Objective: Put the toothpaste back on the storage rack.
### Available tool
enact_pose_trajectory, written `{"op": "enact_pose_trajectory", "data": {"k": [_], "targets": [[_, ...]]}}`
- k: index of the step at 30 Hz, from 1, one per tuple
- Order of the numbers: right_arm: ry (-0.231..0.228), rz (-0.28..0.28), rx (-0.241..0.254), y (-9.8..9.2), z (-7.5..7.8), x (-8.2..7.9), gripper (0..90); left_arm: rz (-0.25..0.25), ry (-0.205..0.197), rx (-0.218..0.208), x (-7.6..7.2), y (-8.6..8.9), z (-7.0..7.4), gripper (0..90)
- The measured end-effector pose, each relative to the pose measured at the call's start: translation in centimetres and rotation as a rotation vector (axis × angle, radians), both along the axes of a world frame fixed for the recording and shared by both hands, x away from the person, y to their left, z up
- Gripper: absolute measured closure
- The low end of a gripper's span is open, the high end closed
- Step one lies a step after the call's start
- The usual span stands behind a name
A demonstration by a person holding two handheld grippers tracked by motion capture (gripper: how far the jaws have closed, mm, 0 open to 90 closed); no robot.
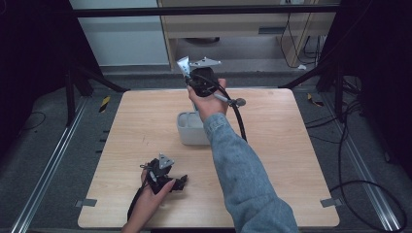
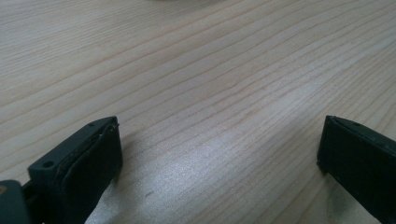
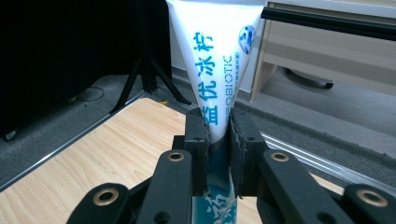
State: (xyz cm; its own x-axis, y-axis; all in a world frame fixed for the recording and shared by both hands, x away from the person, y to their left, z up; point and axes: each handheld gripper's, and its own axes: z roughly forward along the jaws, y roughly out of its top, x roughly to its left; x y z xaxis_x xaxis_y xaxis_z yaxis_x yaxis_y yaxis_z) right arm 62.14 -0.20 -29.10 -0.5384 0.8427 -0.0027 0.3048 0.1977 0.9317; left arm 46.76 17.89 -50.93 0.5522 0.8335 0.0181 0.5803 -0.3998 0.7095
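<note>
My right gripper (image 3: 218, 133) is shut on a white and blue toothpaste tube (image 3: 212, 60) with blue print, squeezed between its two black pads. In the high view that gripper (image 1: 192, 77) is raised above the far middle of the table, with the tube (image 1: 183, 65) sticking up and away from it. Just below the raised hand stands a white box (image 1: 189, 129). My left gripper (image 1: 180, 183) rests low on the near left of the wooden table (image 1: 282, 145). In the left gripper view its jaws stand wide apart over bare wood, nothing between the fingers (image 2: 88, 163).
A black cable (image 1: 238, 119) trails from the right gripper across the table's middle. A denim sleeve (image 1: 243, 179) reaches diagonally from the near edge. Dark tripod legs (image 1: 92, 77) and a wooden desk (image 1: 243, 24) stand beyond the far edge.
</note>
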Motion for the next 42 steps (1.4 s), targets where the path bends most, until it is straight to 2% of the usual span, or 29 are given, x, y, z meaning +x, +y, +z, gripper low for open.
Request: {"op": "enact_pose_trajectory", "data": {"k": [4,10,14,19,31,42], "targets": [[0.001,-0.005,-0.016,0.0,-0.2,0.3,78.9,-0.001,0.000,0.001,0.0,0.0,0.0,0.0],[0.003,-0.020,-0.009,-0.3,-0.9,0.9,78.9,-0.001,0.000,0.001,0.0,0.0,0.0,0.0],[0.010,-0.030,0.024,-0.5,-1.3,1.2,78.9,-0.001,0.000,0.001,0.0,0.0,0.0,0.0],[0.014,-0.041,0.025,-0.7,-2.0,1.3,78.9,0.000,0.000,0.001,0.0,0.0,0.0,0.0],[0.028,-0.039,0.023,-0.8,-2.7,0.7,78.9,-0.001,0.000,0.000,0.0,0.0,0.0,0.0],[0.039,-0.024,-0.003,-0.8,-3.9,-0.3,78.9,-0.001,0.000,0.001,0.0,0.0,0.0,0.0]]}}
